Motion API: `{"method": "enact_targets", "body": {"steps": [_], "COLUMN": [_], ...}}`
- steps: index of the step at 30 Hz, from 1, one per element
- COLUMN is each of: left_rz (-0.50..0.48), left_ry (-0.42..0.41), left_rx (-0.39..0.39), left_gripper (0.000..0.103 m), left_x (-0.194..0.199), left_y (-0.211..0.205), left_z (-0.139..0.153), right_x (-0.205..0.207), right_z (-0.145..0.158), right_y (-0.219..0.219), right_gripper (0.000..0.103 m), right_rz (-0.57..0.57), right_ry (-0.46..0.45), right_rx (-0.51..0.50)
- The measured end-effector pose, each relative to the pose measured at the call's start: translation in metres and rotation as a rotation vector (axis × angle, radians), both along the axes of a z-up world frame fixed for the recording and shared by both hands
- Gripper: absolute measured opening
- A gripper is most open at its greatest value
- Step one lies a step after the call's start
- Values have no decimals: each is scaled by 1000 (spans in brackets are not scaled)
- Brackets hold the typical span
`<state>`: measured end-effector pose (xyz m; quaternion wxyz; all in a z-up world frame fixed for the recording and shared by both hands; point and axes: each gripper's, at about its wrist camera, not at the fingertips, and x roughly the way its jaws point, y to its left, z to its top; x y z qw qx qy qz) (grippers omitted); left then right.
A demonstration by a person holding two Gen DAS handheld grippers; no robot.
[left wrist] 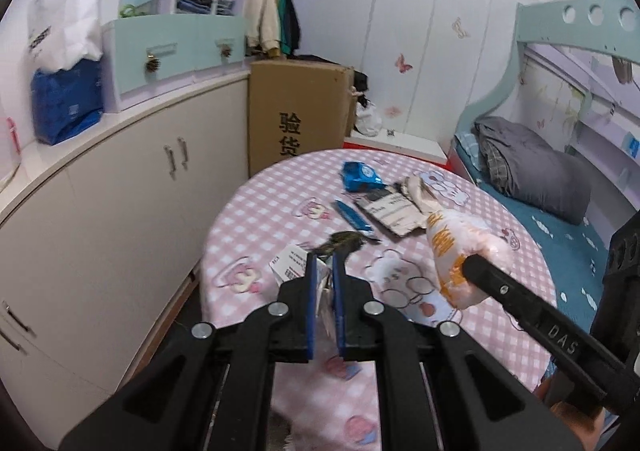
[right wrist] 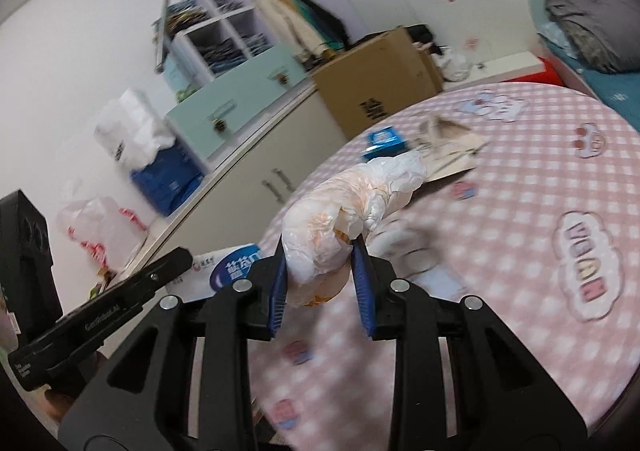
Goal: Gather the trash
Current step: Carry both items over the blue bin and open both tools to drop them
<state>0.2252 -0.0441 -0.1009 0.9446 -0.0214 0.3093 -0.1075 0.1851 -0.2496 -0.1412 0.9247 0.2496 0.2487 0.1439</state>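
Blue-padded fingers of the left gripper (left wrist: 324,263) are seen pressed close together on a crumpled white printed paper wrapper (left wrist: 289,265), with a dark, shrivelled scrap (left wrist: 340,242) caught at the tips; whether that scrap is held or merely lies just beyond cannot be told. The load is carried above the near edge of the round table covered in pink-and-white checked cloth (left wrist: 248,211).

Just to the right, the right gripper (right wrist: 322,251) is clamped on a crinkled translucent plastic bag with orange print (right wrist: 352,199), which bulges out between the jaws and extends forward over the table. Its black finger is seen from the left wrist view reaching in from the lower right, tilted upward toward the table's middle.

Farther along the cloth, a narrow blue wrapper strip (left wrist: 354,219), a flattened grey-and-white printed packet (left wrist: 390,211) and a crumpled blue snack wrapper (left wrist: 360,175) are laid near one another; the bag's far end partly hides the packet.

Beyond the table, a tall brown cardboard box with black characters (left wrist: 298,111) is stood against a cream cabinet with double doors (left wrist: 120,187). On the cabinet top, a blue bag (left wrist: 66,103) and a white plastic bag (left wrist: 64,27) are placed. To the far right, a grey folded quilt (left wrist: 528,167) is laid on a teal-framed bed (left wrist: 560,227).
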Motion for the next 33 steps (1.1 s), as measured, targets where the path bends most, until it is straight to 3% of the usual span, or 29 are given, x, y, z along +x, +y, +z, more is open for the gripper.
{"method": "enact_targets", "body": {"steps": [8,15,22,33], "left_rz": [113,262,376,410], "left_ry": [-17,26,168,465], "left_rx": [-27,-40,-38,-26], "left_gripper": [7,7,7,7], "left_x": [-18,-19,1,58], "left_y": [82,165,237,285], "left_z": [4,-20,-88,-232], "right_x": [4,13,34,74], "right_z": [7,-7,-55,-184], "right_y": [96,186,262,325], "right_gripper": [29,29,29,29], "right_rz": [178,336,461,544], "right_ry": [-4,22,118,361], "right_rx": [-60,-129,-205,-331]}}
